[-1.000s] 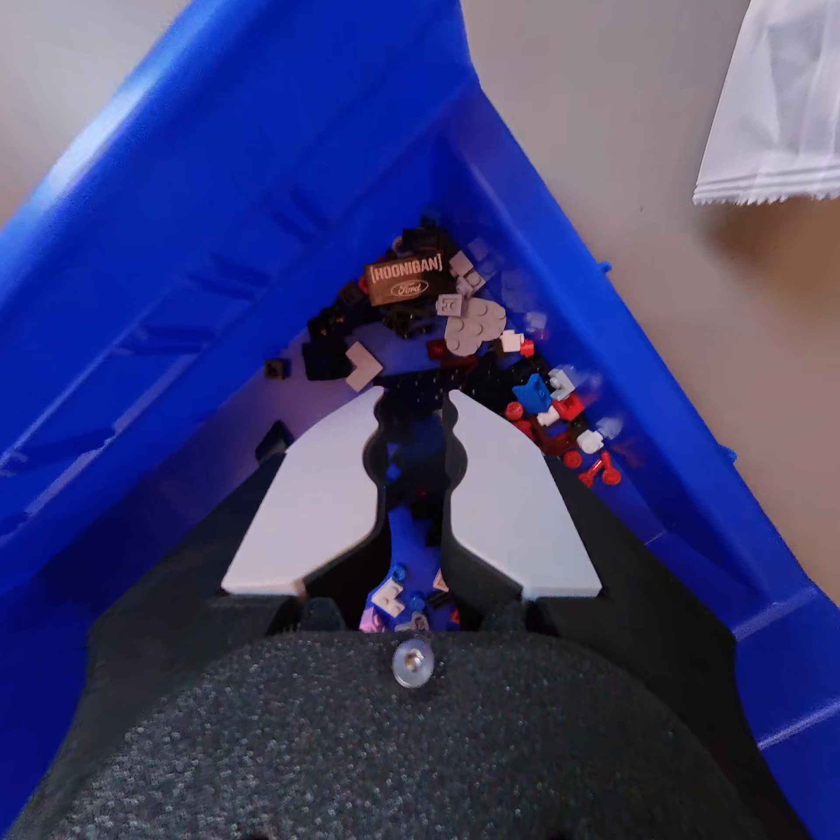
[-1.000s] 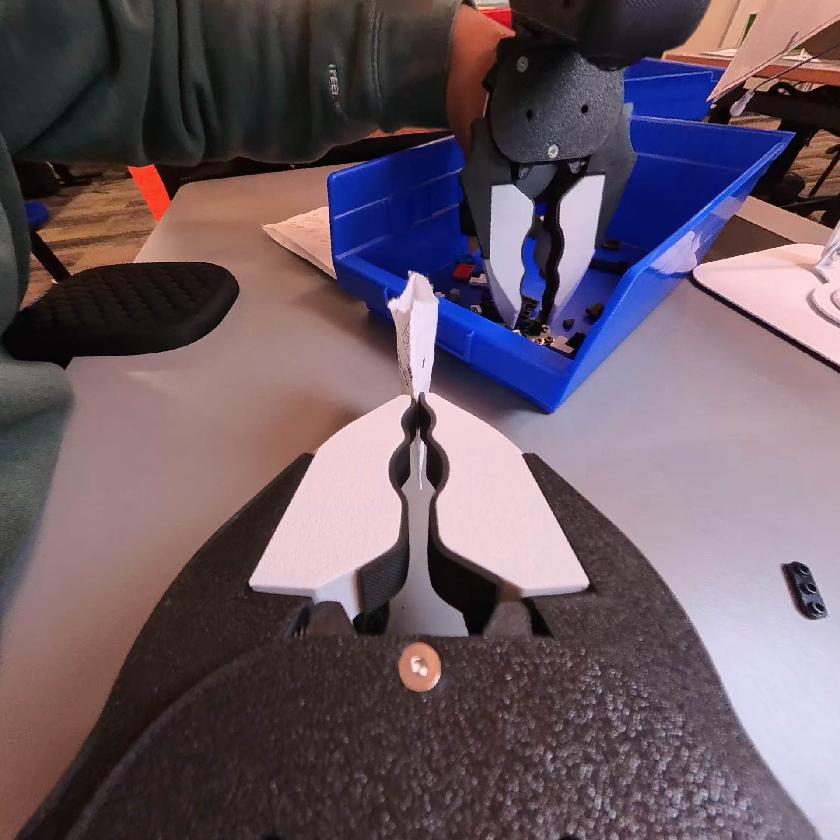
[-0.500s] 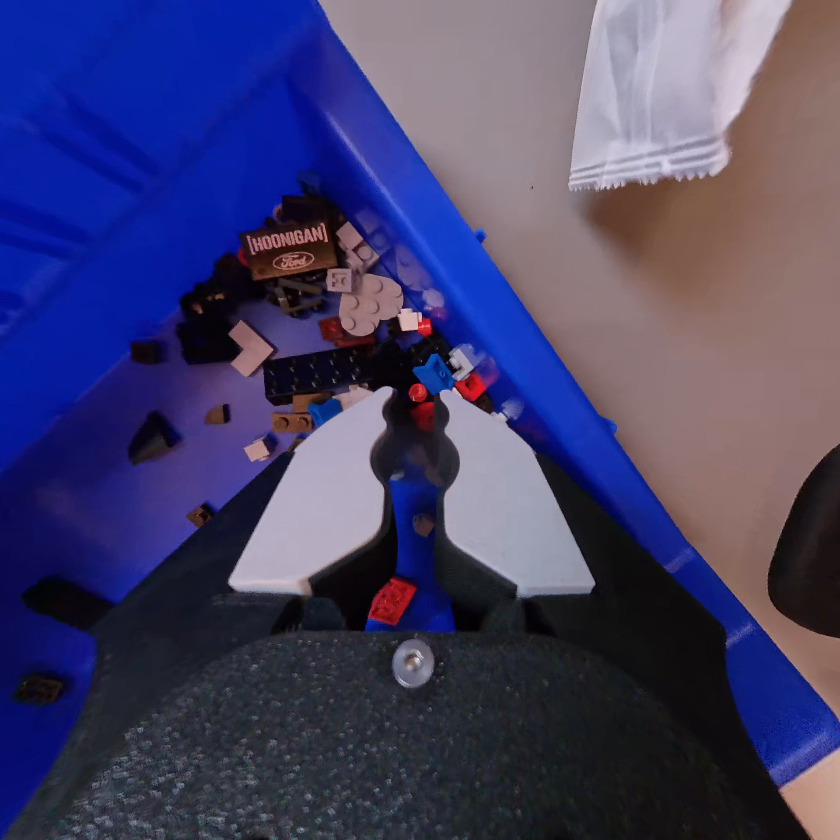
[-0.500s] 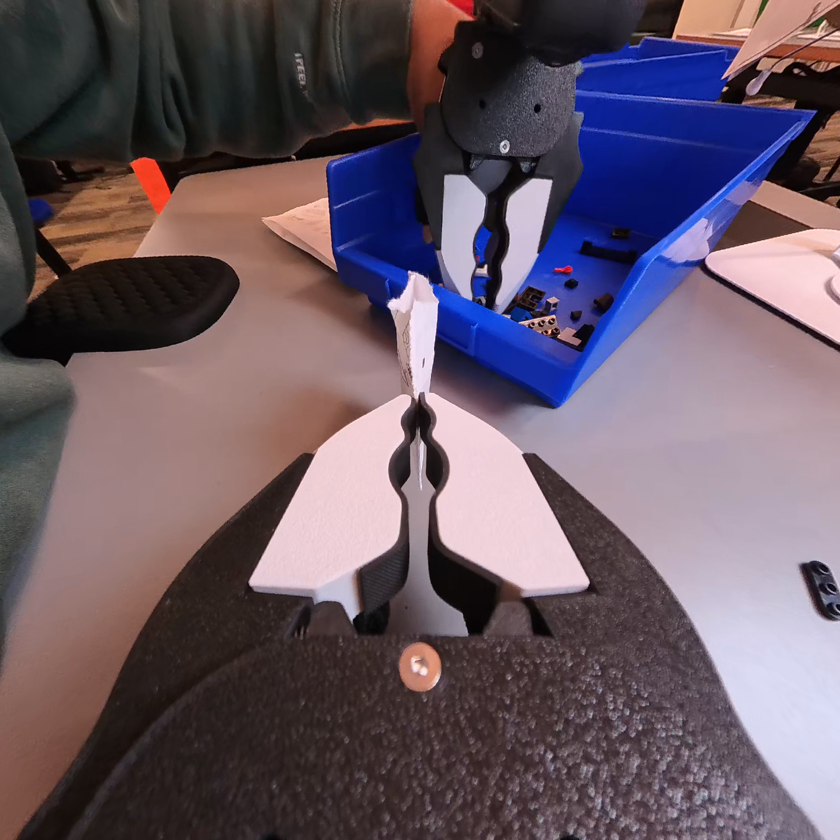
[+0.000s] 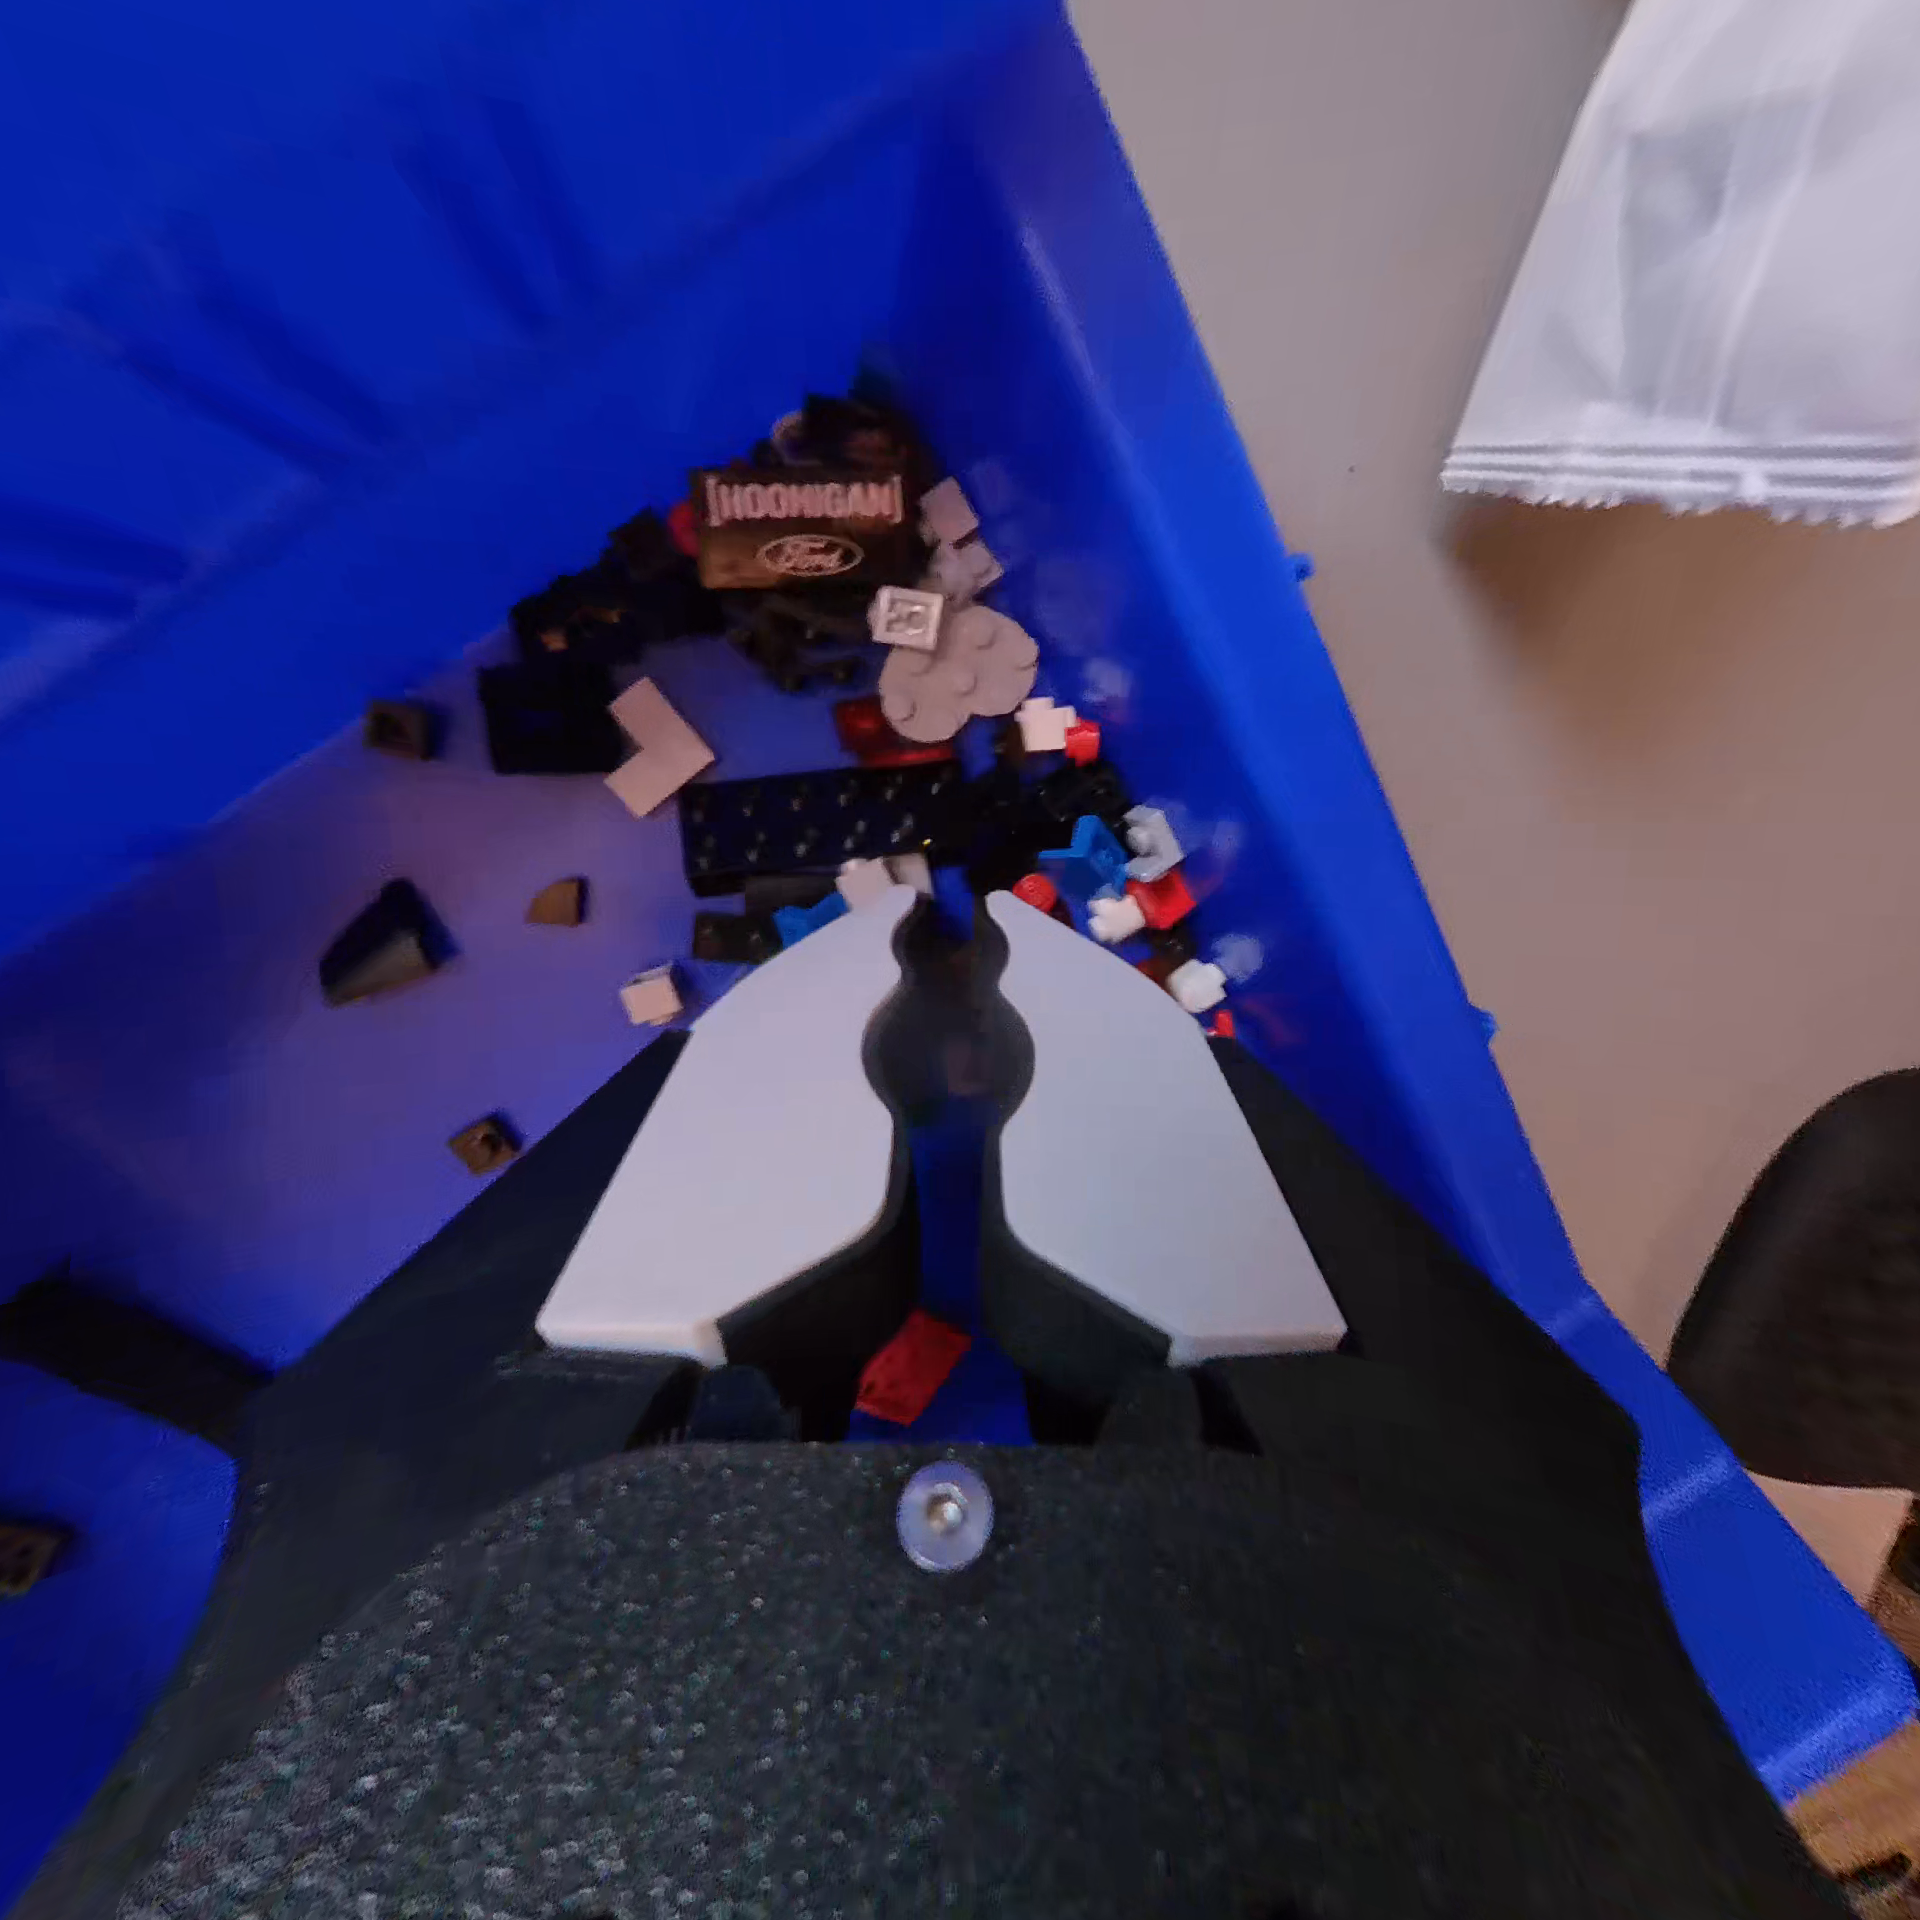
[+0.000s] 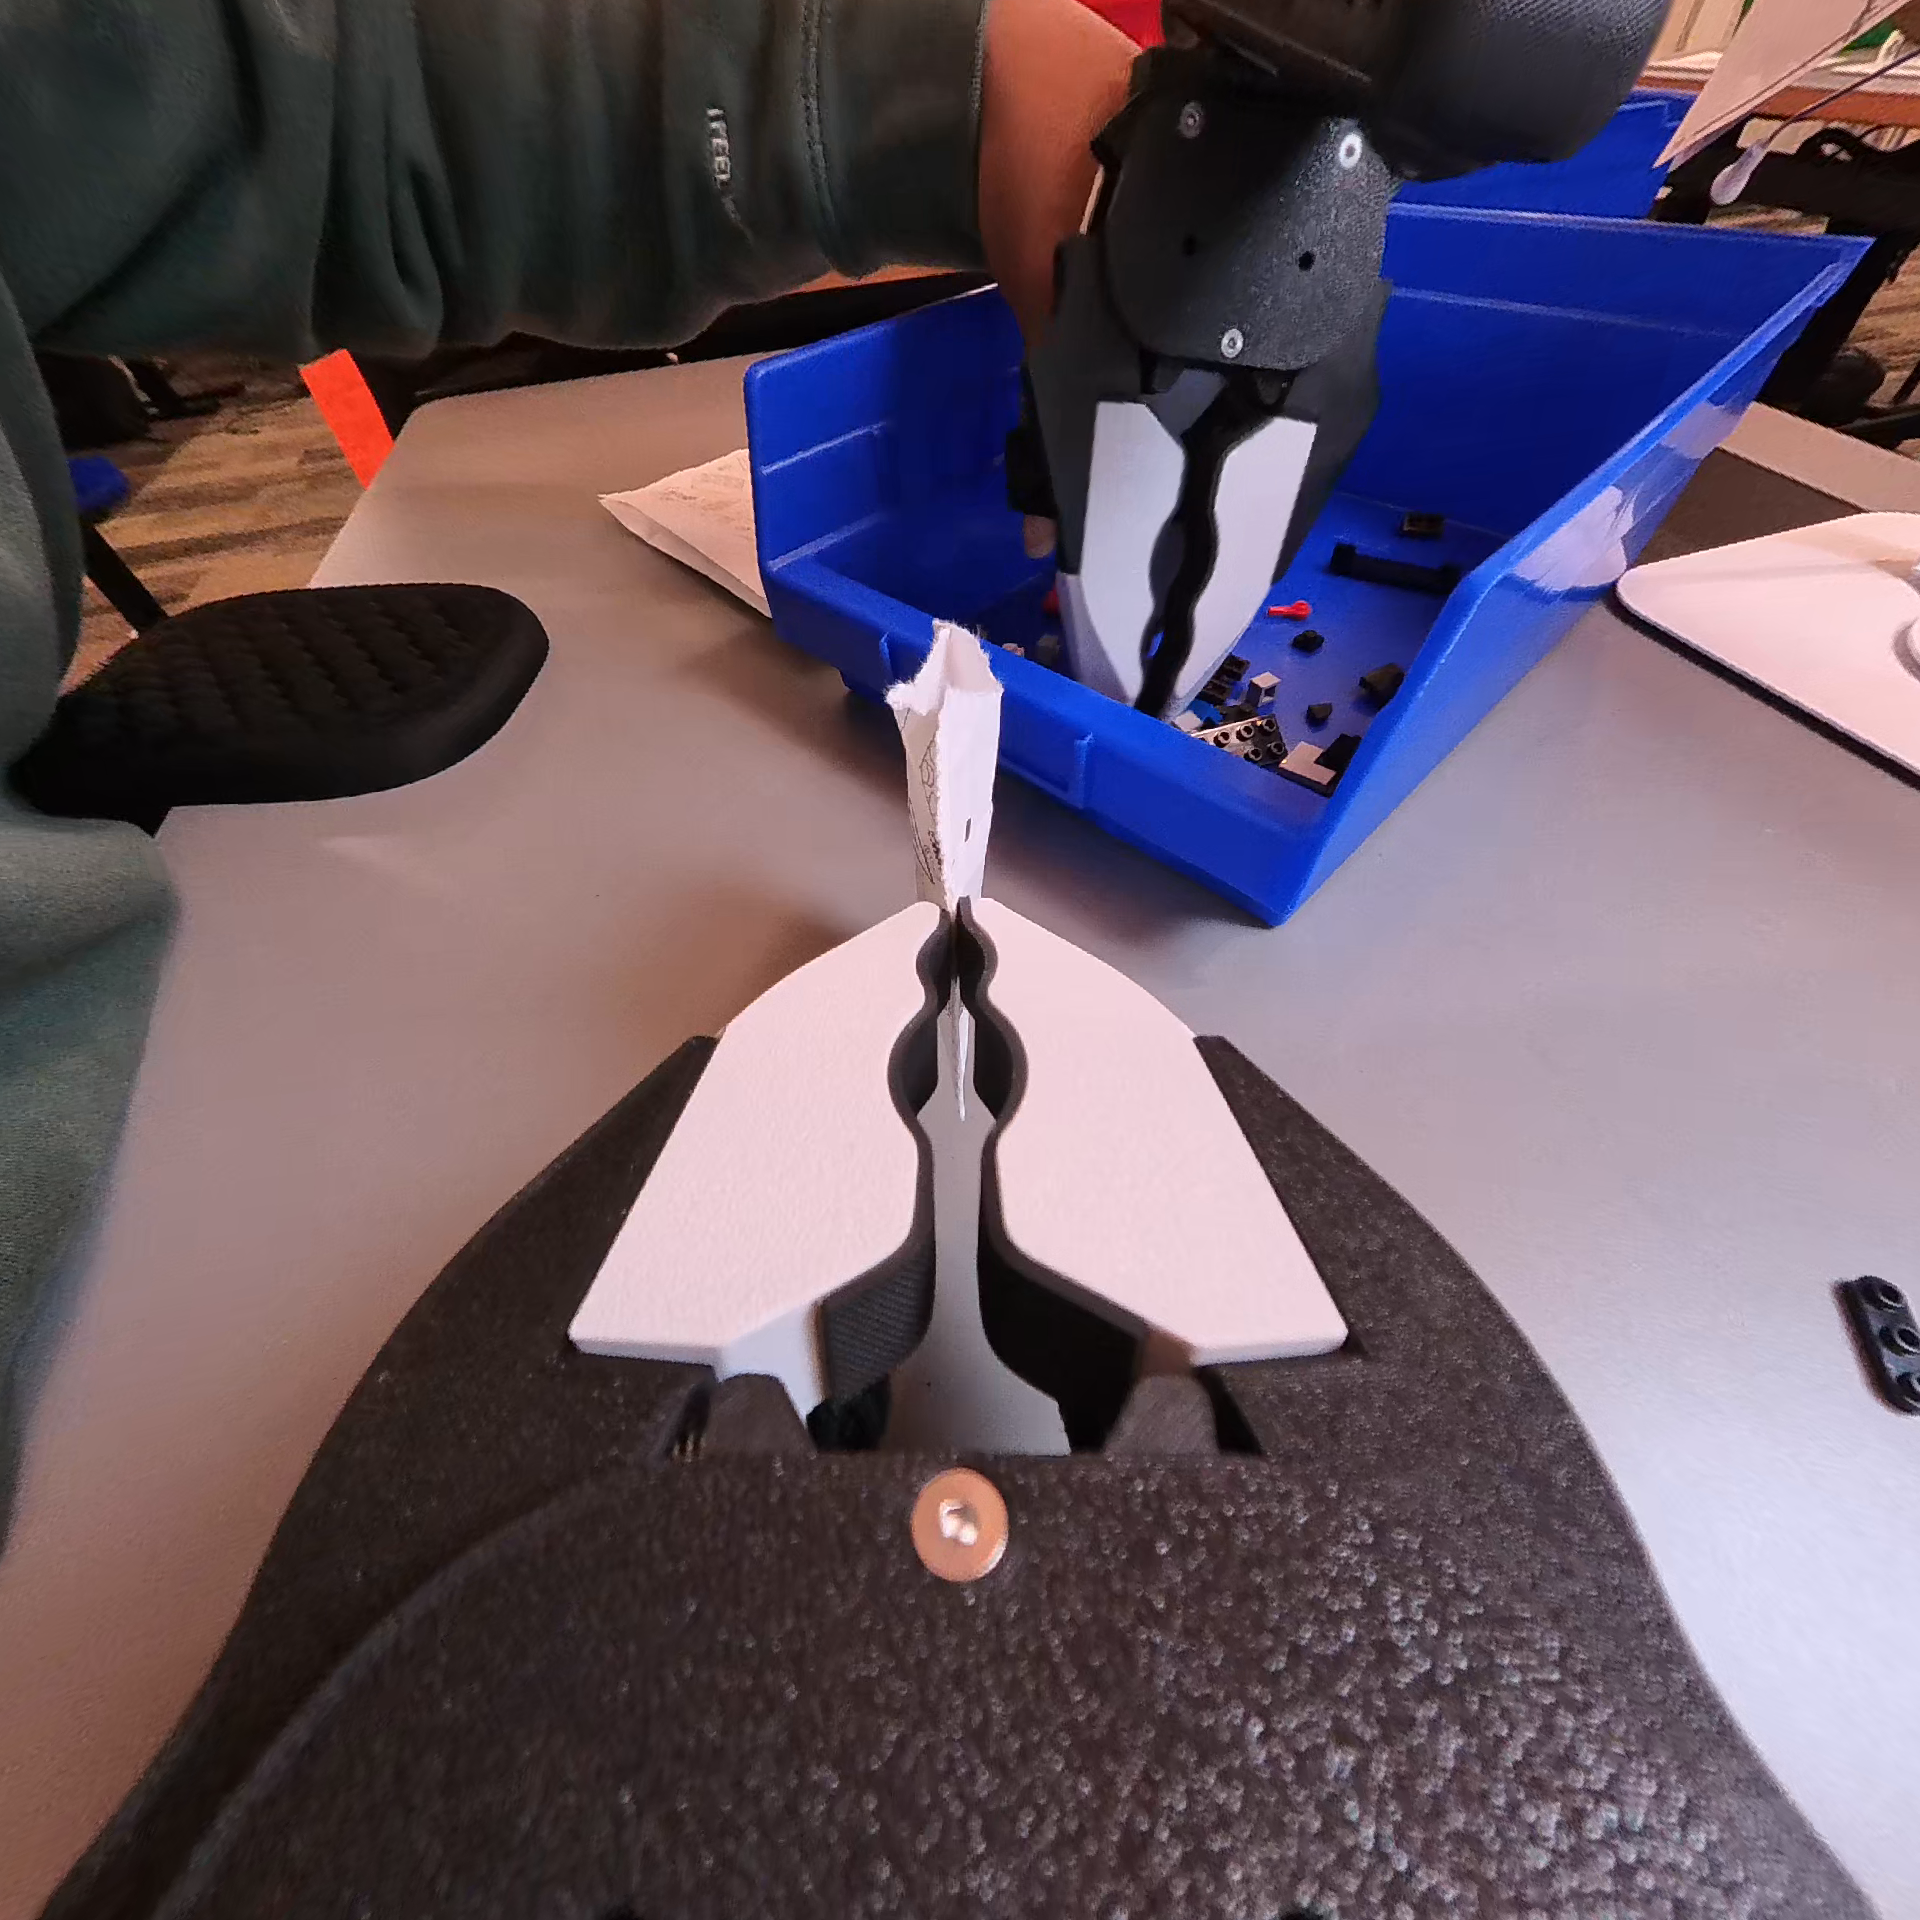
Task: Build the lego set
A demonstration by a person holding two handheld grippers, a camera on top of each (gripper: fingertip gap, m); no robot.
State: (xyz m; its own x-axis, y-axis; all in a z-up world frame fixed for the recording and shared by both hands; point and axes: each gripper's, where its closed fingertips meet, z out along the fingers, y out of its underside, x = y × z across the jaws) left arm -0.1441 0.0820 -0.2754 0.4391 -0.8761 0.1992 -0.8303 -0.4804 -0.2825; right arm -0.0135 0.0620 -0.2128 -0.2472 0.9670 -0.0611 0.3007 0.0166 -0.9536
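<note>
The left tongs (image 5: 948,906) are hanging inside the blue bin (image 5: 1195,623), tips nearly together among small bricks (image 5: 831,831); whether they are pinching one, I cannot tell. The right tongs (image 6: 956,914) are clamping a torn paper strip (image 6: 951,769) above the worktop (image 6: 520,987), with the bin just beyond.

Both tools are built alike. The right hand-held gripper (image 6: 954,909) has a rounded black body with a pebbled, grainy skin, a single silver screw (image 6: 958,1536) set in the middle, and two flat white fingers (image 6: 769,1184) whose inner edges run in a black wavy line. The left hand-held gripper (image 6: 1153,701) matches it (small screws dot its black shell too). The person's arm wears a dark green fleece sleeve (image 6: 499,166) bearing a small pale mark.
</note>
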